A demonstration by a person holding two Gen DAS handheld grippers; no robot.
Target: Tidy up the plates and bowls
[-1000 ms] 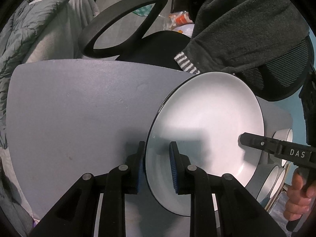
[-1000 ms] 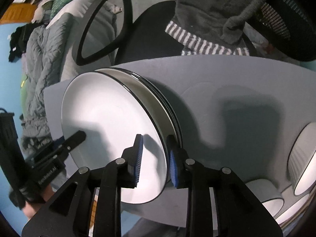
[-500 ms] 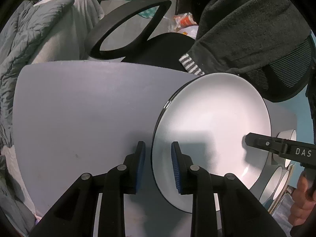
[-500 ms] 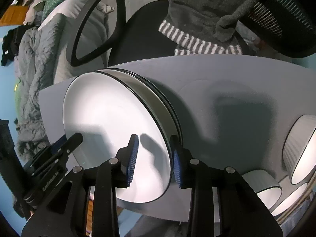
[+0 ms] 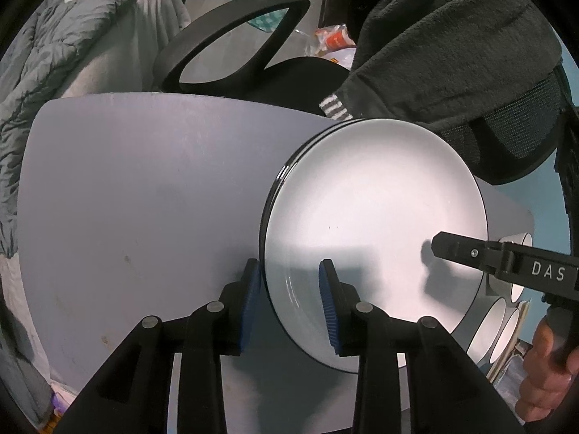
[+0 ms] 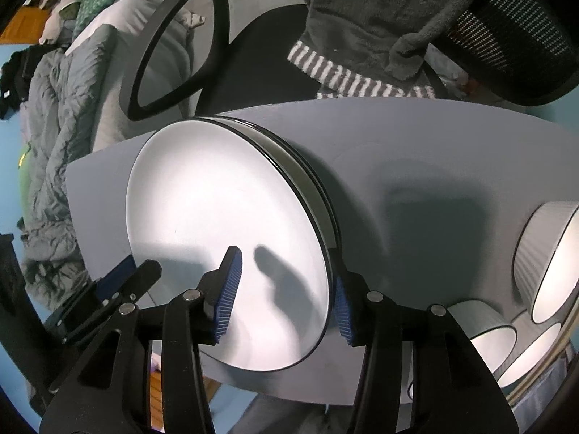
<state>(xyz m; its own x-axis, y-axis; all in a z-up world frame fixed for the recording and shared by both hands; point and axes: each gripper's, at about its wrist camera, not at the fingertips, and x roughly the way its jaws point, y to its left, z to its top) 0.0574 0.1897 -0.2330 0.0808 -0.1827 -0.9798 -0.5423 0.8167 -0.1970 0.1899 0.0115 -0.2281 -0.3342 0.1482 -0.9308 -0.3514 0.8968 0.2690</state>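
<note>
The left gripper [image 5: 289,303] has just been opening, its pads straddling the plate's [image 5: 372,224] rim without pressing. The right gripper's finger [image 5: 466,251] is reaching over the plate.

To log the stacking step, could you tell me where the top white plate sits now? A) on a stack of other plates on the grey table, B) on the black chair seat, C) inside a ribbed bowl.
A: the top white plate lies flat on a stack of plates, whose dark rims show beneath its right edge, on the grey table.

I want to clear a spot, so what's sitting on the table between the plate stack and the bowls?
Nothing: in the right wrist view, the table between the plate stack and the bowls is bare, only shadowed.
</note>
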